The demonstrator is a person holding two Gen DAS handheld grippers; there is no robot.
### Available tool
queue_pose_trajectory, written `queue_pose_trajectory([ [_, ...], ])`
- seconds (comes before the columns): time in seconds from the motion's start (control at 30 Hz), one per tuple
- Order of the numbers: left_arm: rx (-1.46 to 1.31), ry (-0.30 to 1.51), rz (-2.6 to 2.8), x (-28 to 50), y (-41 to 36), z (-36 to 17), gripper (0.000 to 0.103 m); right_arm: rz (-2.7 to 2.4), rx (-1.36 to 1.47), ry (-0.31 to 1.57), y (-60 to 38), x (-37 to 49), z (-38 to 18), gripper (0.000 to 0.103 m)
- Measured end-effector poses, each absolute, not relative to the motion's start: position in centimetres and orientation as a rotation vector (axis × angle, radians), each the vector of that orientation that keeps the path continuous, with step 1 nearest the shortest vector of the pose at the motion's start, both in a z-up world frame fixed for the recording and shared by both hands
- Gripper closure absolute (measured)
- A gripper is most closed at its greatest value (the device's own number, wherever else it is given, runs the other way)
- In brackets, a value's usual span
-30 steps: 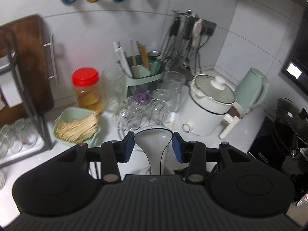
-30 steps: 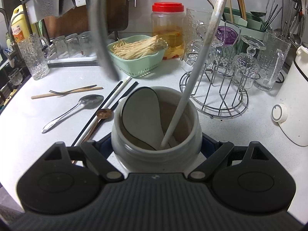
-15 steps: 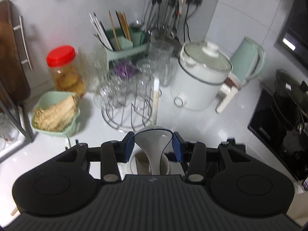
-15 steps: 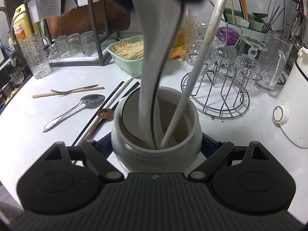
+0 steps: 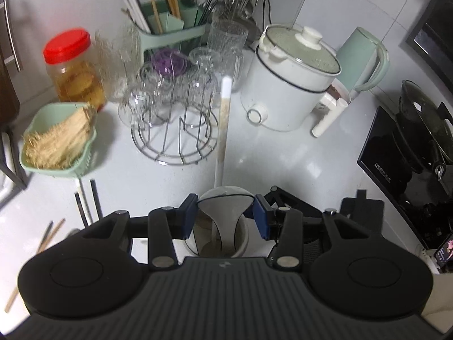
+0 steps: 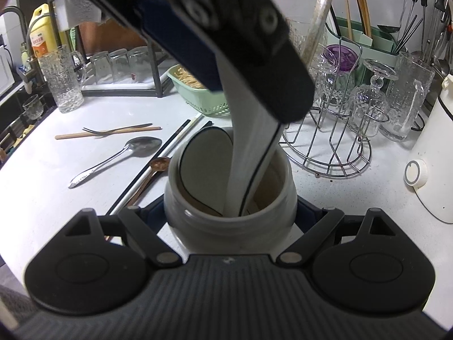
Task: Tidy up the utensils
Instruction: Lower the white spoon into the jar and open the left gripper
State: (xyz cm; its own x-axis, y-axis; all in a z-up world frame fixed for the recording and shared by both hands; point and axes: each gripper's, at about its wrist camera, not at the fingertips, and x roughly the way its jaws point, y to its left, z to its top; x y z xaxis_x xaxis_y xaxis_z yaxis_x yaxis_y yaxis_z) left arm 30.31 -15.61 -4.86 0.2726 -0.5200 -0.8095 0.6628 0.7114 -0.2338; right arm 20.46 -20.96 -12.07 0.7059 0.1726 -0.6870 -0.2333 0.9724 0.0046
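The left claw (image 5: 225, 216) is closed on the broad end of a white rice paddle (image 5: 225, 212), its blue pads (image 5: 189, 216) pressing on either side, and it holds the paddle with the narrow end down inside a white ceramic jar (image 6: 229, 215). Directly below it, the right claw (image 6: 230, 212) grips that jar by its sides, the jaws spread wide around the jar's body; the pads themselves are mostly hidden behind it. Inside the jar, a second white paddle (image 6: 205, 167) leans against the wall left of the held one, and a long pale chopstick (image 5: 223, 130) stands up from the jar, slanting away from the claws.

On the white worktop (image 6: 39, 175) left of the jar lie a steel spoon (image 6: 119, 157), a small copper-coloured spoon (image 6: 158, 165), black and white chopsticks (image 6: 167, 153), and, further off, a black fork (image 6: 119, 130) crossing a wooden chopstick (image 6: 85, 135). Beyond the jar stands a wire rack of upturned glasses (image 6: 339, 130); left of it, a green basket of toothpicks (image 5: 59, 144) and a red-lidded jar (image 5: 72, 68). Behind the rack is a green utensil holder (image 5: 167, 28), and to its right a white electric pot (image 5: 291, 82).
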Motion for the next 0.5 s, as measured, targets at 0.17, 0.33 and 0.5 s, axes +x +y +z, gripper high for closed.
queue_pose_trajectory([
  [0.17, 0.172, 1.062, -0.792, 30.7, -15.8, -6.0, 0.055, 0.24, -0.089, 0.747, -21.0, 19.9, -12.2, 0.0],
  [0.33, 0.193, 1.081, -0.778, 31.1, -16.2, -6.6, 0.055, 0.249, -0.097, 0.724, -20.8, 19.2, -12.0, 0.0],
  [0.5, 0.219, 1.093, -0.767, 31.4, -16.5, -7.0, 0.055, 0.24, -0.082, 0.695, -20.9, 18.7, -11.7, 0.0],
])
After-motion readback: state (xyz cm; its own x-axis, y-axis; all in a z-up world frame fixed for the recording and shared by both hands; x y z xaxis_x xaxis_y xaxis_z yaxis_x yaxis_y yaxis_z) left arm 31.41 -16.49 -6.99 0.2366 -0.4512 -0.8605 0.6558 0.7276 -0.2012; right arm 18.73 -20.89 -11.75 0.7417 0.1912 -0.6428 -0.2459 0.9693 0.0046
